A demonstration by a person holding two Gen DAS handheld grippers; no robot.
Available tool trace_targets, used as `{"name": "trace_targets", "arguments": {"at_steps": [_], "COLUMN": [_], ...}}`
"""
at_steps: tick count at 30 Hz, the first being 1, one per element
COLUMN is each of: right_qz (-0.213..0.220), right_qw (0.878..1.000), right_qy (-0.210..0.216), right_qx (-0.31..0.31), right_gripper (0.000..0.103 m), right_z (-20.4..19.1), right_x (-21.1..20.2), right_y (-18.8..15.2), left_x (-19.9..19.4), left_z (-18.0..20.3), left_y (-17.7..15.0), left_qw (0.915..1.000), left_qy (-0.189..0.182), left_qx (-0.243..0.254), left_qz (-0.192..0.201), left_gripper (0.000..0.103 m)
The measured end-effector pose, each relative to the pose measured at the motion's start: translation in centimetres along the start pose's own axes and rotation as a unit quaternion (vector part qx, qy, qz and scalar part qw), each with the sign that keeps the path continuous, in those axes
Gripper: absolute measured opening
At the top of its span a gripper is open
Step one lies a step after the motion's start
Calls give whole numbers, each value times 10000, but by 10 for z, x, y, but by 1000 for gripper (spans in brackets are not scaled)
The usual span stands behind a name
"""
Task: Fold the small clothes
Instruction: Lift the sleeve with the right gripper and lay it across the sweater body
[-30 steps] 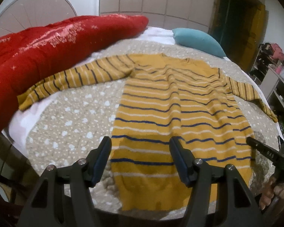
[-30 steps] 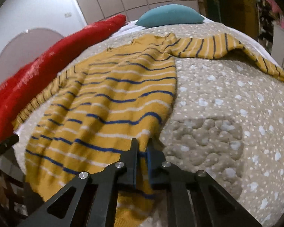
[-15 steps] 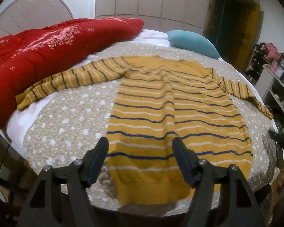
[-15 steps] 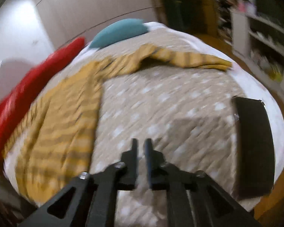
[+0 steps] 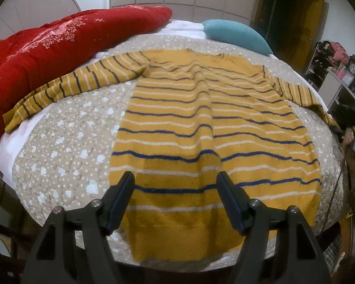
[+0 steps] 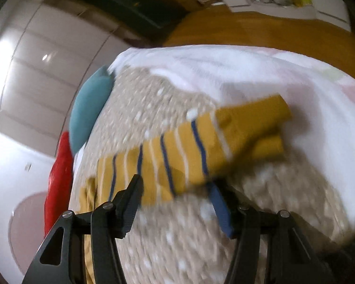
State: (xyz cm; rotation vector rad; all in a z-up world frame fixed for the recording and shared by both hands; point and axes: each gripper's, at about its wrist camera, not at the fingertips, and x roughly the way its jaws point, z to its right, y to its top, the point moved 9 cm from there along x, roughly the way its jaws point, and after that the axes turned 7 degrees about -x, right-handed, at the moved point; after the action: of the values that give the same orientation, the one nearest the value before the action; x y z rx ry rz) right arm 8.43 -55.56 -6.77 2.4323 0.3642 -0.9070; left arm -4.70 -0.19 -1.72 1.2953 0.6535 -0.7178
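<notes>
A mustard sweater (image 5: 208,137) with blue and white stripes lies flat, front up, on a bed (image 5: 66,146) covered by a beige dotted quilt, its sleeves spread out to either side. The left claw (image 5: 175,198) hovers over the hem with its jaws wide apart and nothing between them. The right claw (image 6: 175,201) hangs just short of the right sleeve (image 6: 201,146); its jaws have just been opening and now stand partly apart, with the sleeve's edge ahead of them but not pinched. The step in hand looks like taking that sleeve to fold it across the body. To do it well, the right claw should close near the cuff (image 6: 255,118), gripping both layers of knit, then lift only a little and carry the sleeve inward so the fold line falls along the shoulder seam; the left claw could press the hem so the body does not slide on the quilt. The left view shows the whole garment, a red duvet (image 5: 59,47) along one side, a teal pillow (image 5: 234,35) at the head of the bed, and a hand (image 5: 352,146) at the right edge. The right view, blurred, shows only the sleeve end close up, lying partly on white sheet (image 6: 248,71) near the bed's edge, with wooden floor (image 6: 272,30) beyond.
</notes>
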Motion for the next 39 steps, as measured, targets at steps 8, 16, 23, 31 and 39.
{"name": "trace_targets", "arguments": {"at_steps": [8,16,23,31,39], "right_qz": [868,885,350,-702,-940], "right_qw": [9934,9818,9544,8794,7979], "right_qy": [-561,-923,-364,53,-521], "right_qx": [-507,-1401,-2943,-4708,-5931], "right_gripper": [11,11,11,11,25], "right_z": [-8,-57,-203,-349,-374], "right_x": [-50,-55,-7,102,160], "right_y": [82,76,-16,-203,-322], "left_x": [1,-1,-21,-33,-40], "left_z": [-5,-8,-41,-101,-155], "left_y": [7,11,17,11,4], "left_qw": [10000,9995,9971,9932,9866], "left_qy": [19,-199,-318,-181,-76], "left_qx": [-59,-198,-543,-955,-1443], "left_qz": [42,115,420,634,752], "left_gripper": [70,70,70,71,72]}}
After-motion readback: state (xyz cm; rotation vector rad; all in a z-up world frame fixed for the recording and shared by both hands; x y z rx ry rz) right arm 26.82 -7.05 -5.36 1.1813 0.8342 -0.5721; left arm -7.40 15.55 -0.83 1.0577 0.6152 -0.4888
